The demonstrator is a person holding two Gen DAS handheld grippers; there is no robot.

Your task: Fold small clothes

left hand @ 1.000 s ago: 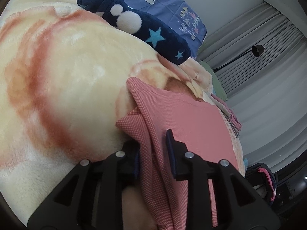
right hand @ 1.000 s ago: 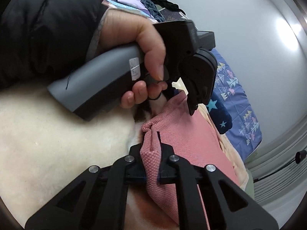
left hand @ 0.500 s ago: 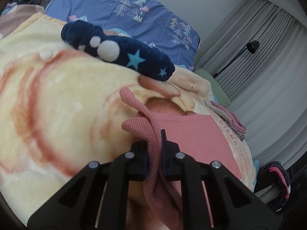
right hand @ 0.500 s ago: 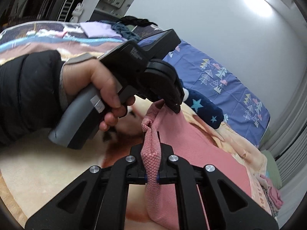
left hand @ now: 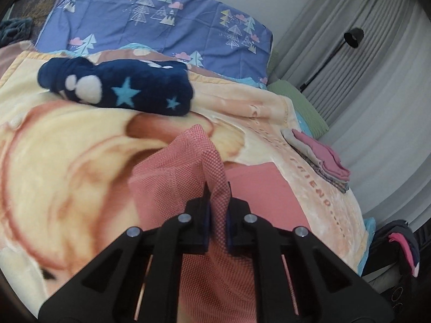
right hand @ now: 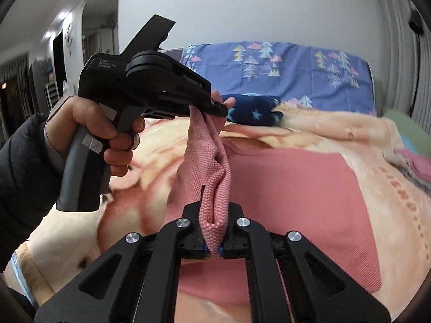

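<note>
A pink knit garment (right hand: 296, 188) lies partly flat on a cream and orange blanket (right hand: 336, 132); its left edge is lifted off the bed. My left gripper (left hand: 217, 188) is shut on one bunched corner of the garment (left hand: 188, 161). In the right wrist view the left gripper (right hand: 212, 106) holds that corner up at the far end of the raised edge. My right gripper (right hand: 215, 212) is shut on the near corner of the same edge.
A navy plush with stars (left hand: 118, 91) lies on the blanket beyond the garment. A blue tree-print pillow (left hand: 161, 24) stands at the head of the bed. A stack of folded clothes (left hand: 320, 158) sits at the blanket's right edge. Curtains and a floor lamp (left hand: 353, 37) stand at right.
My left gripper closed on the garment's corner. Both grippers have lifted the garment's left edge higher off the blanket, and the views now tilt up toward the pillow.
</note>
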